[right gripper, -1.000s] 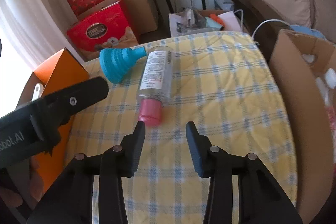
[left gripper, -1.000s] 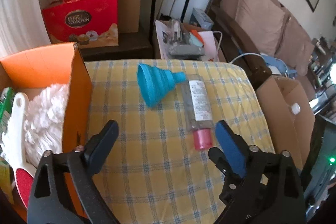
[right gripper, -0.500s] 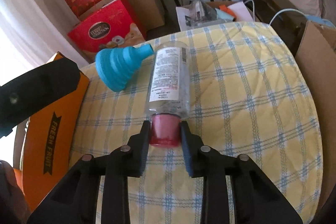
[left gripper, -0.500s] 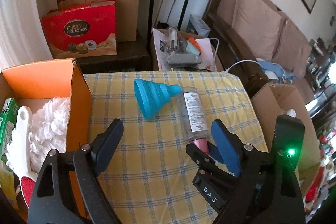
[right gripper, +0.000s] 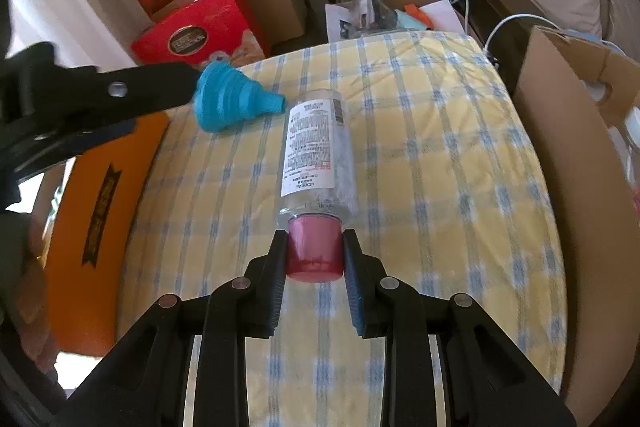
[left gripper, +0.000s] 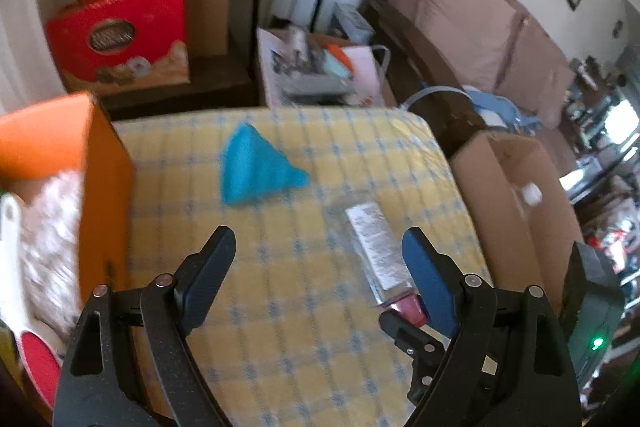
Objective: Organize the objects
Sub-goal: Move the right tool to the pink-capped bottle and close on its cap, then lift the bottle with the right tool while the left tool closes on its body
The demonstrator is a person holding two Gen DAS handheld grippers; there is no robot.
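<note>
A clear bottle (right gripper: pixel 318 157) with a white label and a pink cap (right gripper: pixel 315 247) lies on the yellow checked tablecloth (right gripper: pixel 440 147). My right gripper (right gripper: pixel 315 253) is shut on the pink cap, one finger on each side. The bottle also shows in the left wrist view (left gripper: pixel 374 243). A blue collapsible funnel (right gripper: pixel 228 99) lies on its side beyond the bottle and also shows in the left wrist view (left gripper: pixel 256 167). My left gripper (left gripper: pixel 316 251) is open and empty above the cloth, left of the bottle.
An orange cardboard box (left gripper: pixel 100 187) with a white mop head (left gripper: pixel 44 223) stands at the table's left. A brown cardboard box (right gripper: pixel 568 155) stands off the right edge. Red gift boxes (right gripper: pixel 192 31) and a sofa (left gripper: pixel 472 19) lie beyond the table.
My right gripper moved forward and closed on the bottle's pink cap. My left gripper swung left and back; its view is blurred by motion. The bottle lies a little more angled.
</note>
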